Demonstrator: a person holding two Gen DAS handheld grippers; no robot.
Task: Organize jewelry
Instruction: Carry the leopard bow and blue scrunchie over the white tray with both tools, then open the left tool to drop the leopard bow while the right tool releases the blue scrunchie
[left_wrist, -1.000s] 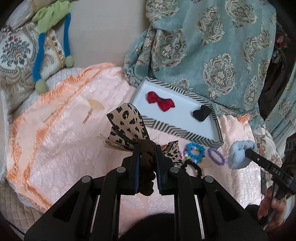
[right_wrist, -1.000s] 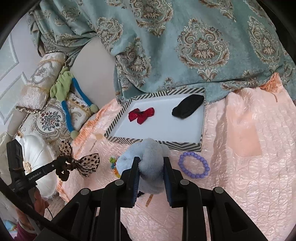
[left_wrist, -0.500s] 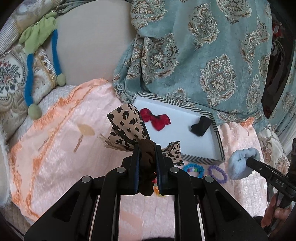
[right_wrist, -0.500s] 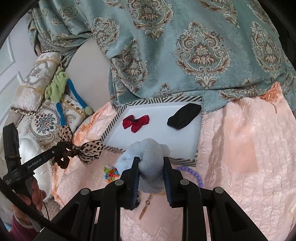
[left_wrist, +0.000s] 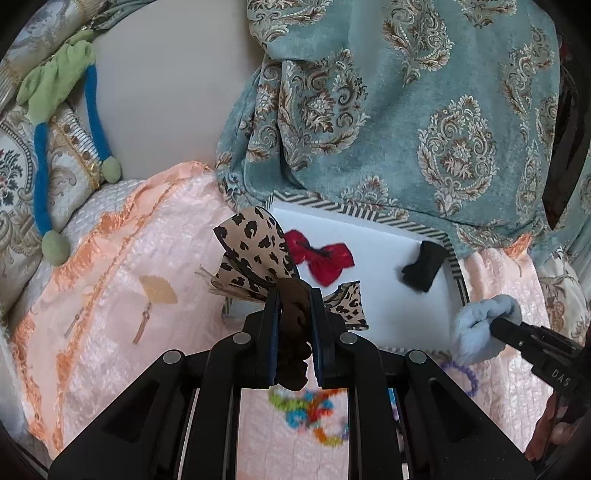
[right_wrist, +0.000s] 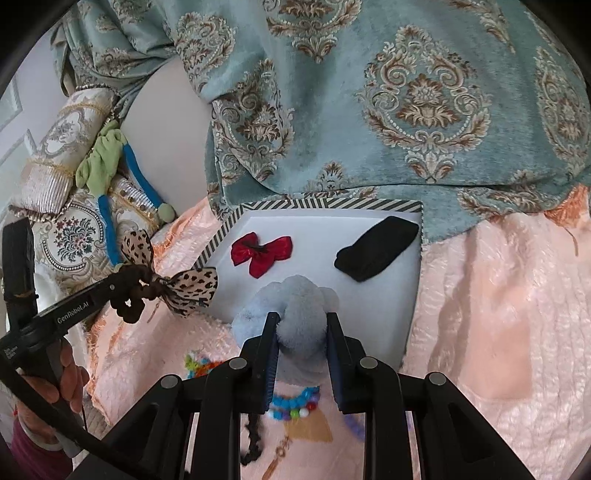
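Observation:
My left gripper (left_wrist: 293, 295) is shut on a brown scrunchie with a leopard-print bow (left_wrist: 255, 247), held over the near left edge of the white tray (left_wrist: 384, 258). From the right wrist view the same bow (right_wrist: 192, 284) hangs at the left, just outside the tray's striped rim (right_wrist: 218, 240). My right gripper (right_wrist: 301, 321) is shut on a fluffy light-blue scrunchie (right_wrist: 299, 299) above the tray's near edge. In the tray (right_wrist: 325, 225) lie a red bow (right_wrist: 262, 253) and a black hair piece (right_wrist: 376, 253).
Colourful bead bracelets (right_wrist: 295, 402) and a dark twisted band (right_wrist: 253, 439) lie on the pink quilt (right_wrist: 498, 295) under my grippers; a purple bead bracelet (left_wrist: 460, 373) lies nearby. A teal patterned blanket (right_wrist: 369, 92) rises behind the tray. Cushions and a green-blue plush (left_wrist: 66, 110) sit at the left.
Both grippers have moved toward the tray with their scrunchies still held. The tray now sits closer and the bead bracelets have slipped beneath the fingers.

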